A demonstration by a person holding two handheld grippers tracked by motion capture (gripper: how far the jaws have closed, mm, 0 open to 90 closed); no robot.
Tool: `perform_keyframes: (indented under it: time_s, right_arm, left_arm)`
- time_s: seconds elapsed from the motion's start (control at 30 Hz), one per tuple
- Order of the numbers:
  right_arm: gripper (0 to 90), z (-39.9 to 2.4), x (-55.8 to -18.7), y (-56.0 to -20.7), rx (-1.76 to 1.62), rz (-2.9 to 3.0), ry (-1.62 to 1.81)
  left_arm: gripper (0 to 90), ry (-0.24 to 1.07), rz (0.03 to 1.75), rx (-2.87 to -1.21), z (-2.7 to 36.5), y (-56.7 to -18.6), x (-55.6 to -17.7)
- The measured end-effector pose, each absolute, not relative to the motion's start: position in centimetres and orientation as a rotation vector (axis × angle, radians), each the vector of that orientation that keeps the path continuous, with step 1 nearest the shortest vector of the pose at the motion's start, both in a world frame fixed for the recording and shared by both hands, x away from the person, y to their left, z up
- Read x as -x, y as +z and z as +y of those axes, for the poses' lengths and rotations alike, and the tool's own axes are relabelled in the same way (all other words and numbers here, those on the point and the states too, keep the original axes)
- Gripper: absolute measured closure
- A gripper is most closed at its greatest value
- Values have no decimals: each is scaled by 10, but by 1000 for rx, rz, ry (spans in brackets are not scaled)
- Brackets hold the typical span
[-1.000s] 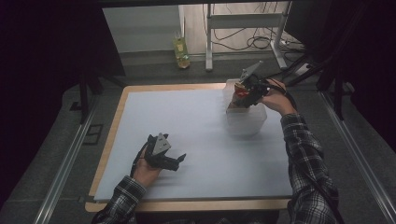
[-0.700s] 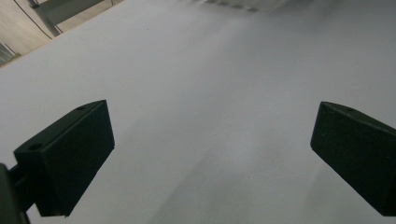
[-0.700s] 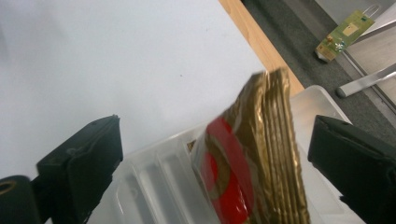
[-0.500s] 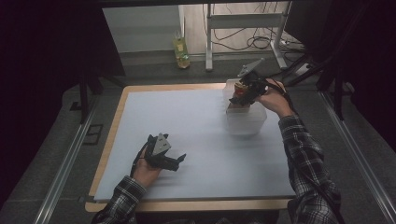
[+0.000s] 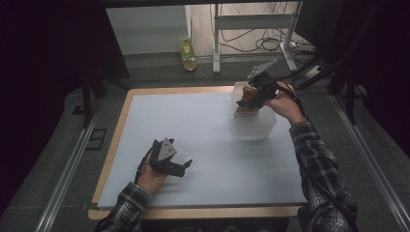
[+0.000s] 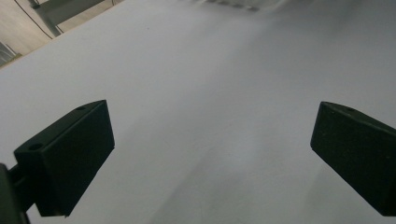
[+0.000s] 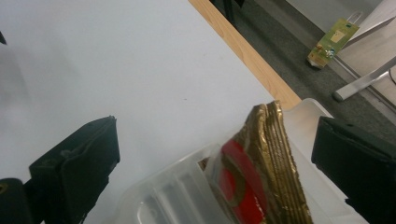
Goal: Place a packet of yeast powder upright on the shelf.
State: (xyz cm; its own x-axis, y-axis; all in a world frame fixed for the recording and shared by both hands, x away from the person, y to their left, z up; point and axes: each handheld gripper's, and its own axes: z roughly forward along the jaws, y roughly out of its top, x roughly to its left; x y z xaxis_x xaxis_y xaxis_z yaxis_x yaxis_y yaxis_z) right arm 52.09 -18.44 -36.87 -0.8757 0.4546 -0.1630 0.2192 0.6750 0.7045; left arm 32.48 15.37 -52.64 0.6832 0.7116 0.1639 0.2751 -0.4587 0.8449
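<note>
Right gripper hangs over the clear tub — jaws just spread, gold-and-red packets loose between them; left gripper on the worktop, jaws spread

The left gripper rests low with jaws wide apart, while the right gripper, raised farther off, has just been opening its jaws.

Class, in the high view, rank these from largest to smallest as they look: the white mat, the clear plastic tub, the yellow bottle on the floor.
1. white mat
2. clear plastic tub
3. yellow bottle, which stands farther from the camera, so it may look smaller than it really is.
</note>
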Motion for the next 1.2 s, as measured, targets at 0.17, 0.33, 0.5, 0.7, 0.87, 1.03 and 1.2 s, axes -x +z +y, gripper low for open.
perform_keyframes:
  time_s: [0.17,0.33,0.5,0.7,0.87,1.03,1.2]
  right_arm:
    - [11,-180,-512,-365,-549,2545,1053]
    - [11,-178,-505,-360,-539,2534,1079]
    - [1,-176,-497,-359,-544,2522,1130]
    - [0,-175,-490,-358,-553,2509,1178]
    - [1,-173,-485,-358,-548,2523,1190]
    - [1,-169,-476,-361,-538,2536,1202]
    - [1,-166,-470,-364,-523,2550,1215]
  left_arm:
    - [0,644,764,-2031,156,-526,-325]
    - [0,645,766,-2032,156,-526,-324]
    - [0,647,766,-2034,157,-526,-324]
    - [0,647,765,-2032,157,-525,-323]
    - [0,648,762,-2035,157,-525,-323]
    - [0,647,762,-2032,157,-525,-323]
    - [0,648,764,-2031,157,-525,-323]
